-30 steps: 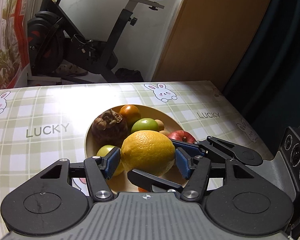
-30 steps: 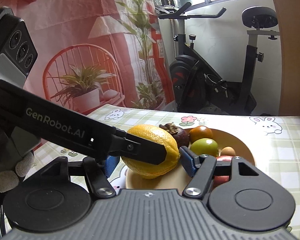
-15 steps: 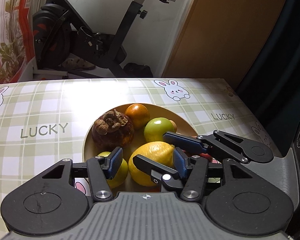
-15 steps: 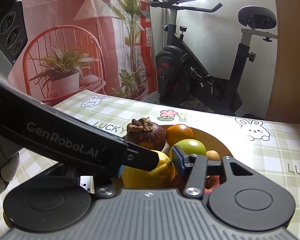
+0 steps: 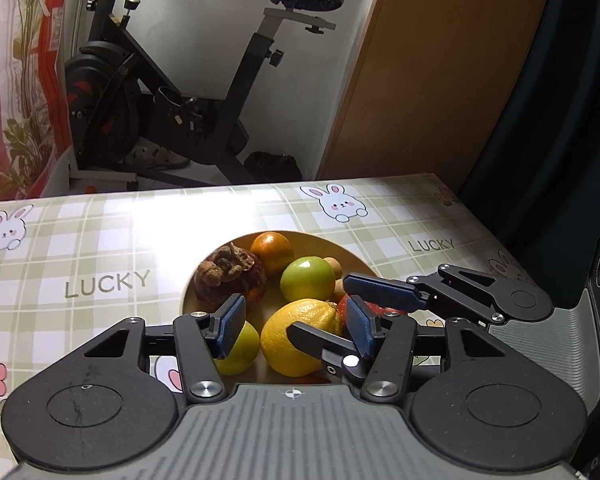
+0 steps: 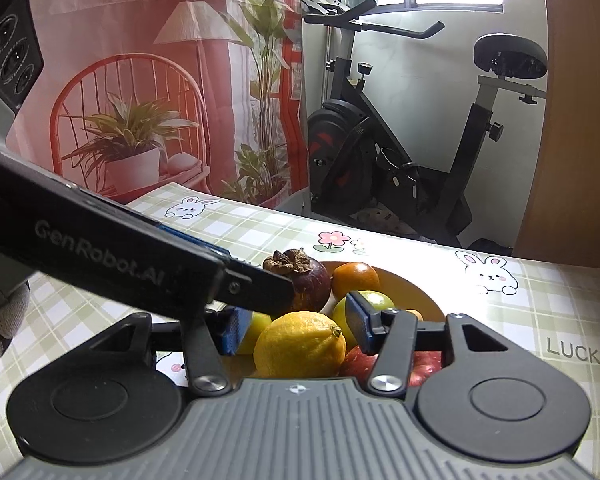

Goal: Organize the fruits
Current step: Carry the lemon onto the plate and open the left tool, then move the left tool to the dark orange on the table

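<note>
A yellow lemon (image 5: pixel 296 332) (image 6: pixel 300 344) lies at the near side of the tan bowl (image 5: pixel 352 258) (image 6: pixel 412 292). It rests beside a mangosteen (image 5: pixel 230 280), an orange (image 5: pixel 272 252), a green apple (image 5: pixel 307 284), a red apple (image 6: pixel 424 360) and a yellow-green fruit (image 5: pixel 242 346). My left gripper (image 5: pixel 296 326) stands open over the lemon, its blue pads clear of it. My right gripper (image 6: pixel 296 328) is open too, with small gaps on both sides of the lemon. Its fingers (image 5: pixel 384 290) cross in from the right in the left wrist view. A left finger (image 6: pixel 140 268) cuts across the right wrist view.
The bowl sits on a green checked tablecloth (image 5: pixel 100 248) with rabbits and the word LUCKY. An exercise bike (image 5: pixel 172 100) stands behind the table's far edge, next to a wooden panel (image 5: pixel 420 80). A gloved hand (image 6: pixel 4 312) shows at the left.
The lemon, held up between the fingers a second ago, now lies in the bowl. Both grippers have opened off it and drawn back and up a little.
</note>
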`<state>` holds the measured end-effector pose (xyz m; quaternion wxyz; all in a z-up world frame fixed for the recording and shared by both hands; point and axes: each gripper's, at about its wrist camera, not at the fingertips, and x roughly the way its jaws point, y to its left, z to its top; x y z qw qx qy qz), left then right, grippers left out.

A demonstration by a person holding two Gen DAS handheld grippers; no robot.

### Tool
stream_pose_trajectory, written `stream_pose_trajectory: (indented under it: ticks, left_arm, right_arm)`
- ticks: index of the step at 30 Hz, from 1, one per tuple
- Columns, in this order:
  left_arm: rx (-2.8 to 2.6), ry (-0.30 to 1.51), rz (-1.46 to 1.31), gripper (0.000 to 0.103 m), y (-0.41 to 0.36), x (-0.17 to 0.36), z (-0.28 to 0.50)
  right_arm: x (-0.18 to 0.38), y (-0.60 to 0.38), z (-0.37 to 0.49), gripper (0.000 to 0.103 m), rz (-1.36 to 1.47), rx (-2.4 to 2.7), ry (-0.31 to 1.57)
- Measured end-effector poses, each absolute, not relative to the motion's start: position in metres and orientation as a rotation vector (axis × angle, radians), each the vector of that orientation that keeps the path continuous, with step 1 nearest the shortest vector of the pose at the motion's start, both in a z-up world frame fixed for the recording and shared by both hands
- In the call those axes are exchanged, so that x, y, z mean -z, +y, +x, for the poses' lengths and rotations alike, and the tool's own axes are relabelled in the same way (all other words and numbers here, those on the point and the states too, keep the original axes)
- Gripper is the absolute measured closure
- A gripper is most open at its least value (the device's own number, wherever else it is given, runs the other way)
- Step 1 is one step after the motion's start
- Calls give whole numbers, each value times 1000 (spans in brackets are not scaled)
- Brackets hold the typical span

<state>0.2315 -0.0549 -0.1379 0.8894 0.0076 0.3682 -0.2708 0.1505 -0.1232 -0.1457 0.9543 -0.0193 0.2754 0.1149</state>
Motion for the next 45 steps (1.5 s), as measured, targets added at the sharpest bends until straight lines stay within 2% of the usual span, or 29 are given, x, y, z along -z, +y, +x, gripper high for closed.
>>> stream_pose_trajectory:
  ticks: [8, 14, 32, 45]
  left_arm:
    - [544, 703, -7, 45, -11, 111, 202]
    - [506, 752, 0, 45, 22, 114, 180]
    - [494, 917, -76, 45, 74, 169, 142]
    - [533, 1002, -80, 45, 60, 200, 138]
  right_arm:
    - [133, -114, 123, 49, 3, -263, 562]
    - [138, -92, 109, 49, 64, -318, 601]
    - [189, -17, 75, 44, -5, -566, 770]
    - [200, -25, 73, 56, -4, -569, 776]
